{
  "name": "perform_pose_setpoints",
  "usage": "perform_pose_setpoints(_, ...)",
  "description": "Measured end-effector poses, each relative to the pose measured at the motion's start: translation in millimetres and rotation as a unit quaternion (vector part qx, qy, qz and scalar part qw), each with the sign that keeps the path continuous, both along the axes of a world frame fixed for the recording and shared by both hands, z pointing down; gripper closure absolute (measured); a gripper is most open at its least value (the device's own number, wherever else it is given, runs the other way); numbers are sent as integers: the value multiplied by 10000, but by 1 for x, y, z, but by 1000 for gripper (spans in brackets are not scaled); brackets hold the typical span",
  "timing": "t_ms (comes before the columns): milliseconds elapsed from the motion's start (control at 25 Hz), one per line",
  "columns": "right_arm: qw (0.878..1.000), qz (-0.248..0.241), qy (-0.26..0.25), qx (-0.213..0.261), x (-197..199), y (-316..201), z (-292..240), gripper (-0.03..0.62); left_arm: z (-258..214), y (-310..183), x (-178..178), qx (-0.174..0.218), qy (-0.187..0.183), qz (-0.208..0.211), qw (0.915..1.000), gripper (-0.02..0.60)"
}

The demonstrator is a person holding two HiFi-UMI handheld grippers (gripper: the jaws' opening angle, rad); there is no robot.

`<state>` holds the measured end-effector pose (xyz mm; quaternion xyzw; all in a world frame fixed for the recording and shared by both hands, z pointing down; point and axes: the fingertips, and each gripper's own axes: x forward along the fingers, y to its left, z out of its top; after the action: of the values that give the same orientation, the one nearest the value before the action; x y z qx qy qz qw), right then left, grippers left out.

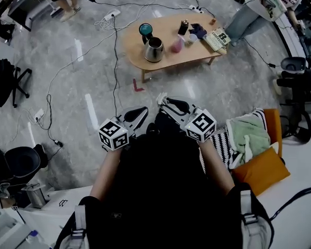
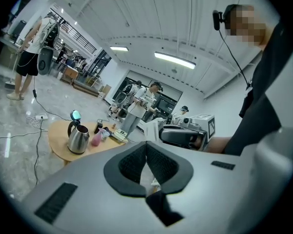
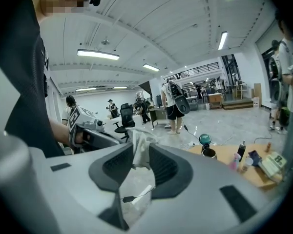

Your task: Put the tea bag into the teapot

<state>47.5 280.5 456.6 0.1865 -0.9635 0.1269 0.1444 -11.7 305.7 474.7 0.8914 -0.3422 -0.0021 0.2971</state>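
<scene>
A steel teapot [image 1: 154, 50] with its teal lid [image 1: 145, 30] flipped up stands on a low wooden table [image 1: 171, 60], far ahead of me across the floor. It also shows in the left gripper view as the teapot [image 2: 78, 139] and, small, in the right gripper view as the teapot [image 3: 208, 153]. My right gripper [image 3: 139, 141] is shut on a white tea bag [image 3: 138, 152], whose string and tag [image 3: 132, 197] hang below the jaws. My left gripper [image 2: 146, 143] is shut, and I see nothing between its pads. Both the left gripper [image 1: 140, 115] and the right gripper [image 1: 166, 104] are held close to my chest.
On the table are a pink bottle [image 1: 177, 45], a dark bottle [image 1: 184, 27] and a book [image 1: 216, 38]. Cables and a power strip [image 1: 109, 15] lie on the floor between me and the table. Orange cushions [image 1: 262, 170] sit at my right, an office chair [image 1: 5, 82] at left. People stand beyond the table.
</scene>
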Motion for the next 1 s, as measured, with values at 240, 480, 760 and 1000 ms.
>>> perform_pose_setpoints(240,9995,-301,47,38,-12,-29,5,487,5,-22,-14,-129,-54,-267,9995,569)
perform_pose_setpoints(480,9986,-525,28,-24,-10,-68,5,487,-3,-63,-10,-87,-23,-467,9989,569)
perform_pose_setpoints(760,9960,-888,23,-44,-11,-103,2,487,-7,-86,-8,-126,-81,-807,9966,569)
perform_pose_setpoints(1000,9916,-1294,88,-33,-15,-122,4,487,-7,-94,-7,-198,-138,-1171,9928,569)
